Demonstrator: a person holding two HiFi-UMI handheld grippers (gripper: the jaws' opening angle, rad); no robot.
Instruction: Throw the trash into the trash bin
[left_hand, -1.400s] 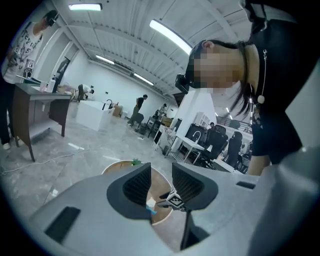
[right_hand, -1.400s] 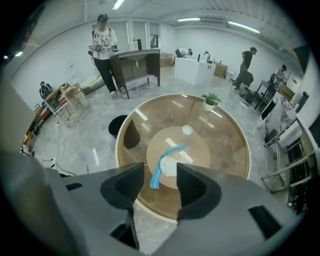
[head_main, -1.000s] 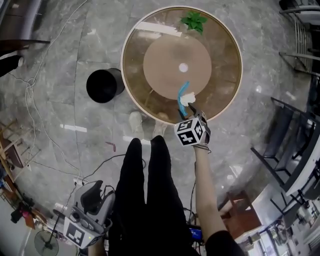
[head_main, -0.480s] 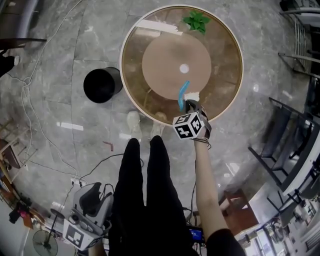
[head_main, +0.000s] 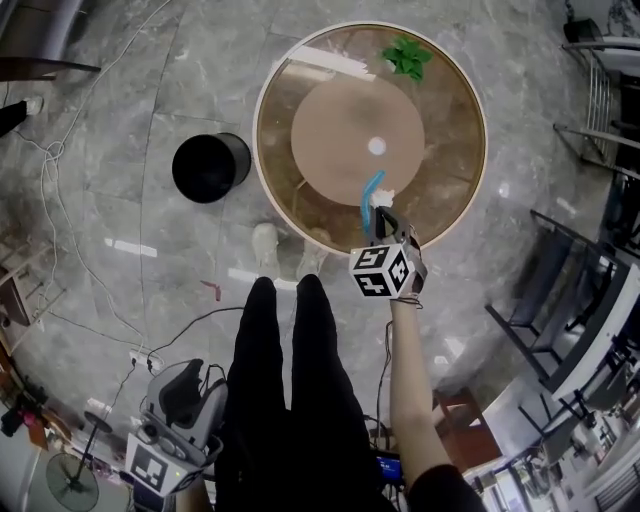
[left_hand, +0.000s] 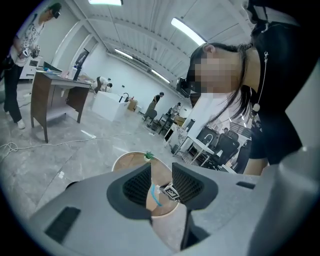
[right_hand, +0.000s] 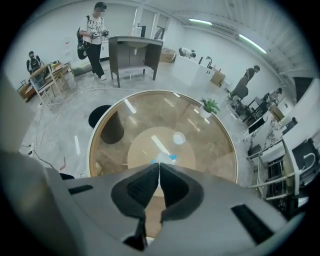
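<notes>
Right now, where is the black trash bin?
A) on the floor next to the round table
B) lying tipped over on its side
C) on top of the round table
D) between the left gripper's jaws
A: the head view shows the black trash bin standing upright on the grey floor, just left of the round table.

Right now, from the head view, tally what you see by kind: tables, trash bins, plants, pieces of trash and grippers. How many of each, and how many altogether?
Table: 1
Trash bin: 1
Plant: 1
Trash, blue and white: 1
Grippers: 2, the left gripper and the right gripper
Total: 6
</notes>
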